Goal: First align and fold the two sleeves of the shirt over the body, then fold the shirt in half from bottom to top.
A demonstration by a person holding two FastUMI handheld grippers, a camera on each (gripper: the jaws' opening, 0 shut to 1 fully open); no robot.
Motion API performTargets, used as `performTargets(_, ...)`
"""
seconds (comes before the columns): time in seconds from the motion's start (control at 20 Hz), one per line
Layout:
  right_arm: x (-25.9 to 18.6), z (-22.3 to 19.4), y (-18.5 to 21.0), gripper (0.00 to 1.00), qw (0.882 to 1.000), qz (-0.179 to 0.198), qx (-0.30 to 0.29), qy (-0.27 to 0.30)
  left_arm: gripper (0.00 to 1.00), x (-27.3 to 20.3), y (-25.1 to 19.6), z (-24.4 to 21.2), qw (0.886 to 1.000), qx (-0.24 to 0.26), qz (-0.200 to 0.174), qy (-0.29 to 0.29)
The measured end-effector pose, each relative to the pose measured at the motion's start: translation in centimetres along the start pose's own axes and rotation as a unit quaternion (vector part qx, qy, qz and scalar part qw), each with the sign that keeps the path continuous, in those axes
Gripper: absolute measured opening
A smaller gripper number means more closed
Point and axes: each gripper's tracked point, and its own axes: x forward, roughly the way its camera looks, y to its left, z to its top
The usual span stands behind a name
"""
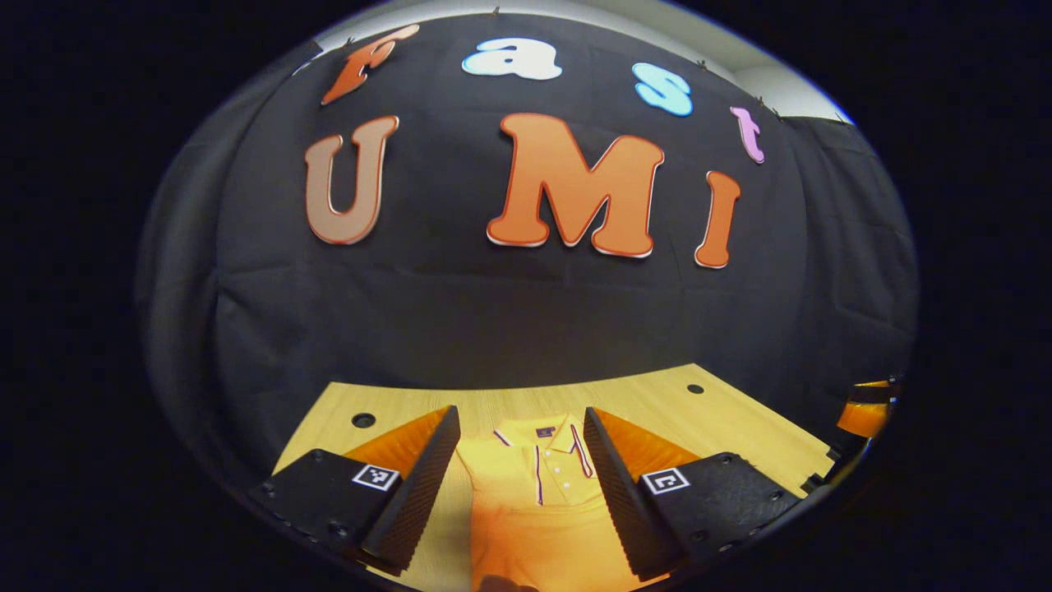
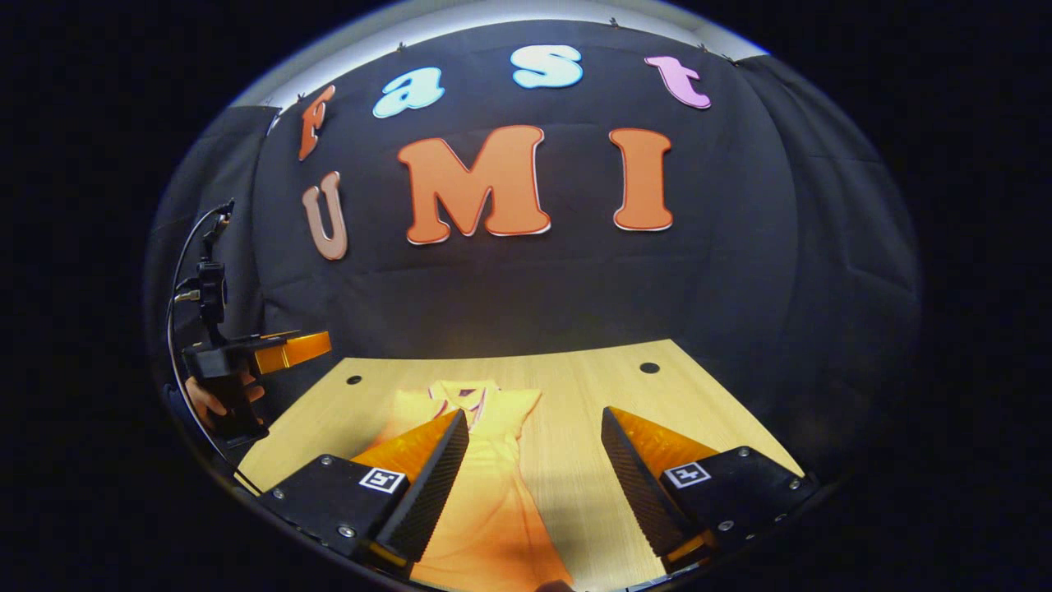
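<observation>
A yellow polo shirt [image 1: 534, 501] lies flat on the wooden table [image 1: 740, 427], its collar toward the far wall. My left gripper [image 1: 521, 409] hovers open above the shirt's chest, the collar and button placket showing between its fingers, which touch nothing. In the right gripper view the shirt [image 2: 485, 493] runs lengthwise under the left finger. My right gripper [image 2: 534, 413] is open over the shirt's right side and bare table [image 2: 592, 386], holding nothing. Off the table's left edge a hand holds the left gripper [image 2: 246, 362] up. The right gripper [image 1: 867, 411] peeks in at the far right.
The table has small round holes near its far corners [image 1: 363, 420] [image 2: 649, 367]. Black cloth forms the booth wall right behind the table's far edge. A cable loops up from the left gripper's mount [image 2: 177, 279].
</observation>
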Motion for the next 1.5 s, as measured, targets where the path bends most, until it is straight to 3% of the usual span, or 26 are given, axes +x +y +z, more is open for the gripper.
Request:
performTargets(0.2,-0.9,-0.7,0.9,0.99,0.999,0.041,-0.024,-0.013,0.91,-5.9,-2.3,0.6,0.998,0.026,0.047,-0.030)
performTargets(0.4,-2.1,-2.2,1.2,0.98,0.997,0.069,-0.038,-0.011,0.91,-10.6,-3.3,-0.4,0.996,0.033,0.071,-0.052)
performTargets(0.5,-2.3,-4.4,1.1,0.99,0.996,0.076,-0.037,0.014,0.91,-12.3,-3.3,-3.2,0.996,0.032,0.077,-0.026)
performTargets(0.65,-3.1,-9.4,0.9,0.98,0.993,0.085,-0.028,0.080,1.00,-14.4,-2.9,-7.6,0.995,0.031,0.093,0.024)
performTargets(0.8,-3.2,-14.2,0.3,0.99,0.986,0.086,-0.024,0.143,1.00,-15.2,-2.5,-12.8,0.992,0.015,0.091,0.081)
performTargets(0.95,-3.5,-19.3,-0.6,0.99,0.975,0.079,-0.023,0.207,1.00,-16.3,-2.0,-19.4,0.981,-0.019,0.086,0.173)
performTargets(1.15,-3.7,-24.4,-0.8,0.99,0.955,0.069,-0.024,0.289,1.00,-16.5,-1.0,-23.8,0.959,-0.041,0.083,0.267)
performTargets(1.5,-3.5,-28.1,-0.5,0.99,0.929,0.048,-0.050,0.363,1.00,-17.2,-1.6,-23.5,0.924,-0.020,0.070,0.375)
